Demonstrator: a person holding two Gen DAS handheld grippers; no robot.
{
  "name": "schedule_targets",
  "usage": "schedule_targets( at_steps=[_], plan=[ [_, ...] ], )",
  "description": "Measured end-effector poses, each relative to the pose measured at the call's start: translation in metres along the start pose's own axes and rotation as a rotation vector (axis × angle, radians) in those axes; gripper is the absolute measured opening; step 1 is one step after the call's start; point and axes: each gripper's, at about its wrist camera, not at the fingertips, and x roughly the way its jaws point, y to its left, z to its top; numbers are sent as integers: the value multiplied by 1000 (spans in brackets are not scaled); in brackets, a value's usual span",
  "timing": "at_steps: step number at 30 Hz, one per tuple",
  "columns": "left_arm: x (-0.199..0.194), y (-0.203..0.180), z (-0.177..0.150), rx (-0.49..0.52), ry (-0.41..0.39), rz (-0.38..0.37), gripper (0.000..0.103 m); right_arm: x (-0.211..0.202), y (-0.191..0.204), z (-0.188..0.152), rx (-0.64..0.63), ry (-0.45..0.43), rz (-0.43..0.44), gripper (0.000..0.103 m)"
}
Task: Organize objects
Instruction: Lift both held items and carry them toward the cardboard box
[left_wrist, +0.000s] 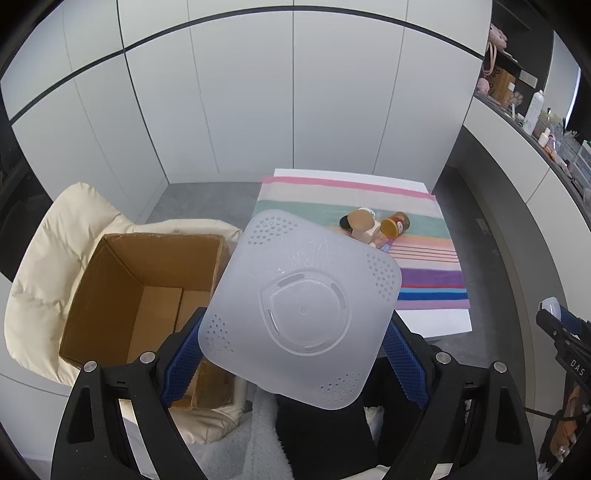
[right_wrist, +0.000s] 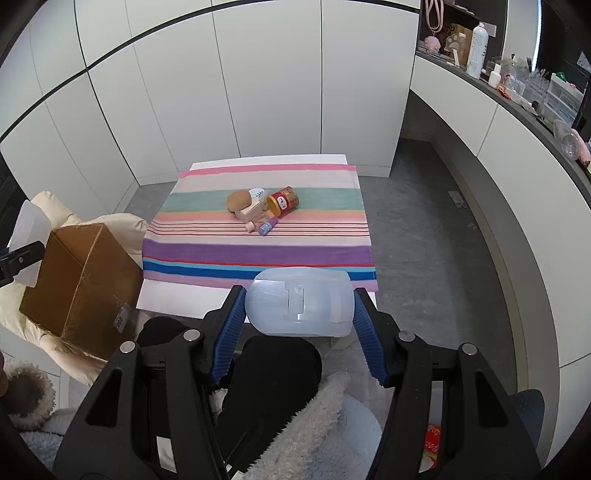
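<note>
My left gripper (left_wrist: 295, 354) is shut on a translucent white square lid (left_wrist: 301, 310) with perforated corners, held in the air beside an open, empty cardboard box (left_wrist: 147, 291). My right gripper (right_wrist: 299, 314) is shut on a translucent pale-blue plastic container (right_wrist: 299, 302), held over the near edge of the table (right_wrist: 177, 299). On the striped cloth (right_wrist: 258, 251) lies a small pile: a red-and-gold can (right_wrist: 283, 201) on its side, a wooden block (right_wrist: 251, 212), a tan round piece (right_wrist: 238, 199) and a small purple bottle (right_wrist: 267, 226). The pile also shows in the left wrist view (left_wrist: 373, 229).
The box rests on a cream padded chair (left_wrist: 55, 266) left of the table; it also shows in the right wrist view (right_wrist: 81, 280). A cluttered counter shelf (right_wrist: 517, 85) runs along the right wall. White cabinet panels stand behind. The person's fleece sleeves and dark legs are below.
</note>
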Motion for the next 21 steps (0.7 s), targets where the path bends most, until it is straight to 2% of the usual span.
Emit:
schedule_targets(
  at_steps=[11, 21],
  plan=[
    [3, 52, -6, -98, 26, 34, 90, 10, 56, 12, -112, 13, 64, 60],
    [-5, 127, -38, -229, 44, 126, 90, 22, 146, 15, -263, 28, 191, 60]
  ],
)
